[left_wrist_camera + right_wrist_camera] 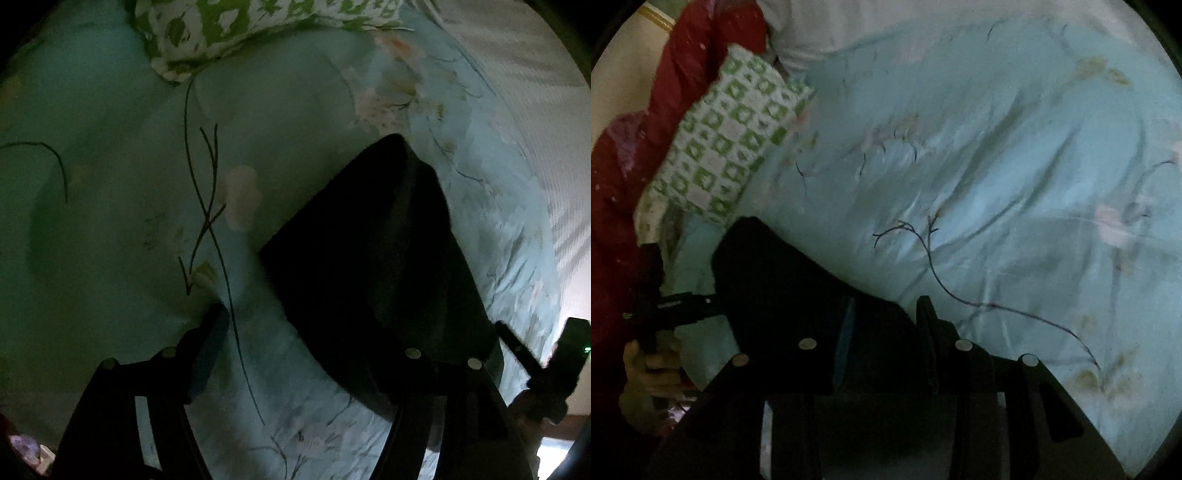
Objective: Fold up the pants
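Left tongs (314, 332) are being held wide, empty; right tongs (886, 325) narrower, nothing pinched. Folded black pants (369, 240) are lying beneath on the floral bedsheet (110, 184). Risk: fold being dragged open by a passing fingertip.

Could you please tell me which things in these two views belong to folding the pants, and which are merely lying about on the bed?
Belonging to the job:
- dark pants, folded into a compact shape
- left gripper
- right gripper

Just lying about:
- green-and-white pillow
- red fabric
- blue floral bedsheet underneath
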